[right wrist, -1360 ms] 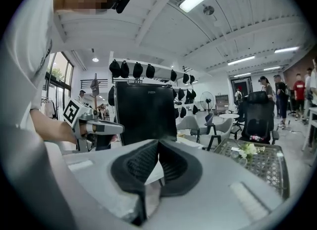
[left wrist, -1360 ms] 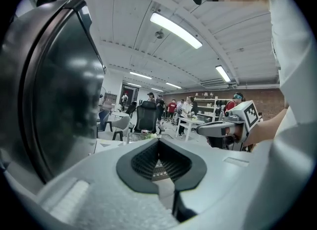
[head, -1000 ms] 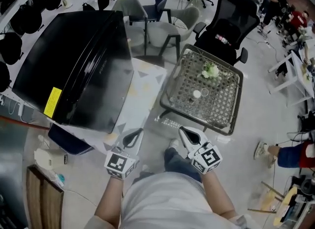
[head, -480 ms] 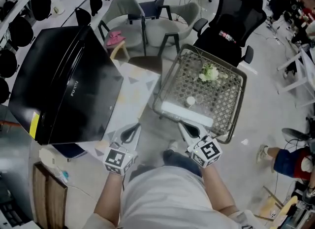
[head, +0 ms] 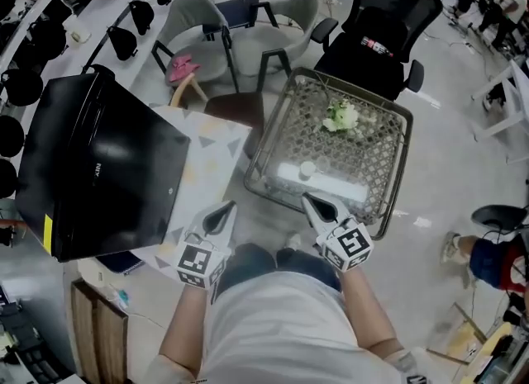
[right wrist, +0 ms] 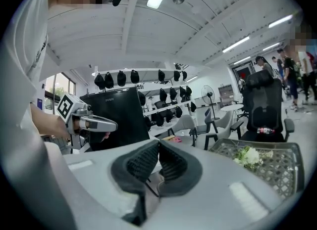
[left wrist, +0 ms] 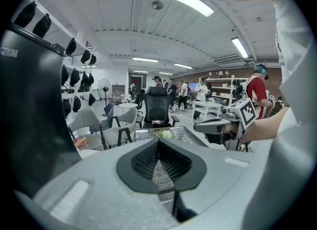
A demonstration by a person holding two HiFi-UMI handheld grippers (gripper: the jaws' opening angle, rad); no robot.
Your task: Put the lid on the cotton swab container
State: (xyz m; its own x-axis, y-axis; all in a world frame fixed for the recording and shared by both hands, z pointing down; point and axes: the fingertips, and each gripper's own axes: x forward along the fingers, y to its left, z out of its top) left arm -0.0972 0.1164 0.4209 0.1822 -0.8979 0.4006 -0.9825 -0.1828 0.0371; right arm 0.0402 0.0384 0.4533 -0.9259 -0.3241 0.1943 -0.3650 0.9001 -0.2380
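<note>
A small white round piece, likely the lid, lies on a metal mesh table in the head view, in a bright glare strip. I cannot make out the cotton swab container clearly. My left gripper is shut and empty, held over the floor left of the table's near corner. The right gripper is also shut and empty, its tip at the table's near edge. The left gripper view shows its own closed jaws and the right gripper beyond. The right gripper view shows closed jaws and the left gripper.
A bunch of white flowers lies at the far side of the mesh table. A big black box stands on a patterned white table to the left. Grey chairs and a black office chair stand beyond.
The view has moved forward: the mesh table has come nearer and both shut grippers now reach its near edge. The black box has slid left in the view.
</note>
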